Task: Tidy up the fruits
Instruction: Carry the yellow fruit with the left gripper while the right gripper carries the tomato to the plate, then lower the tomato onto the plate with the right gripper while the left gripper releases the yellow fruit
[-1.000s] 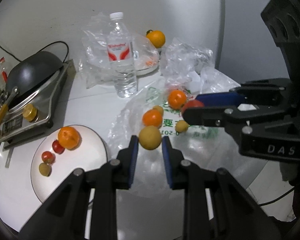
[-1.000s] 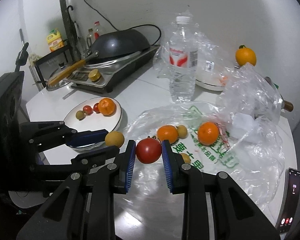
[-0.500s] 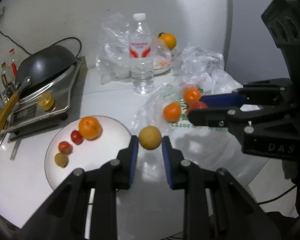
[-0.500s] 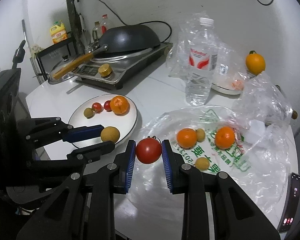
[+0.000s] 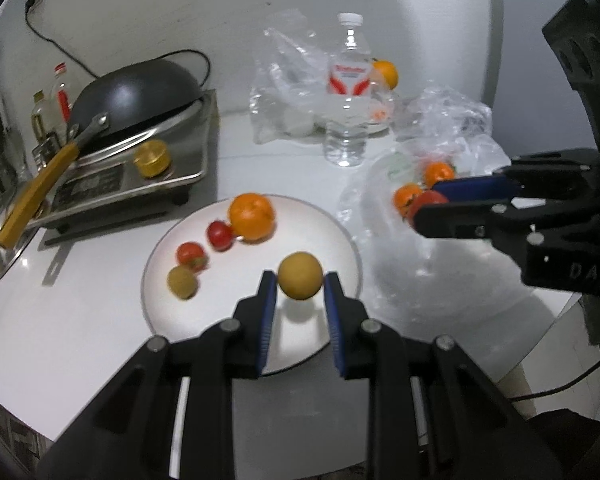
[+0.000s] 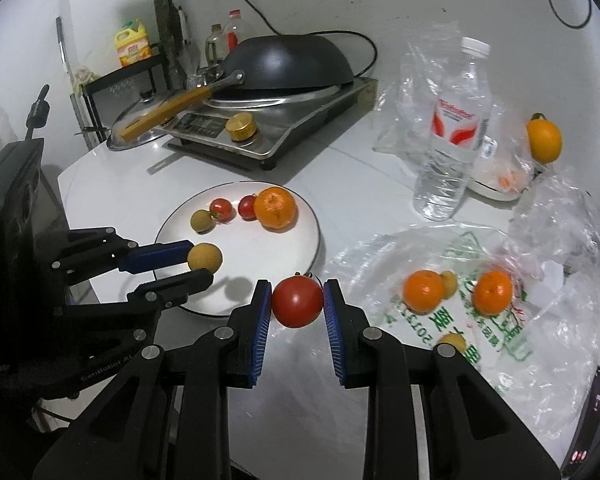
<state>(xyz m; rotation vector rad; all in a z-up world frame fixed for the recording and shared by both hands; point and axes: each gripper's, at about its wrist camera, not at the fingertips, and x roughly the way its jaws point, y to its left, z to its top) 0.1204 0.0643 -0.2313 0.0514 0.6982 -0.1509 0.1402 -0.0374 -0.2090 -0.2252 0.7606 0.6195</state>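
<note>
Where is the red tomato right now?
The tomato is clamped in the right gripper, held above the table just off the plate's near rim, between the plate and the plastic bag; the left wrist view shows it too.

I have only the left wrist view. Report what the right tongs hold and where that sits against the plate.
Observer: The right tongs are shut on a red tomato, which shows just outside the near rim of the plate, on the side of the bag.
Operator: Count the fruit left on that bag.
Observer: Two oranges and two small yellowish fruits; one is tucked behind the left orange, the other lies nearest the tongs.
</note>
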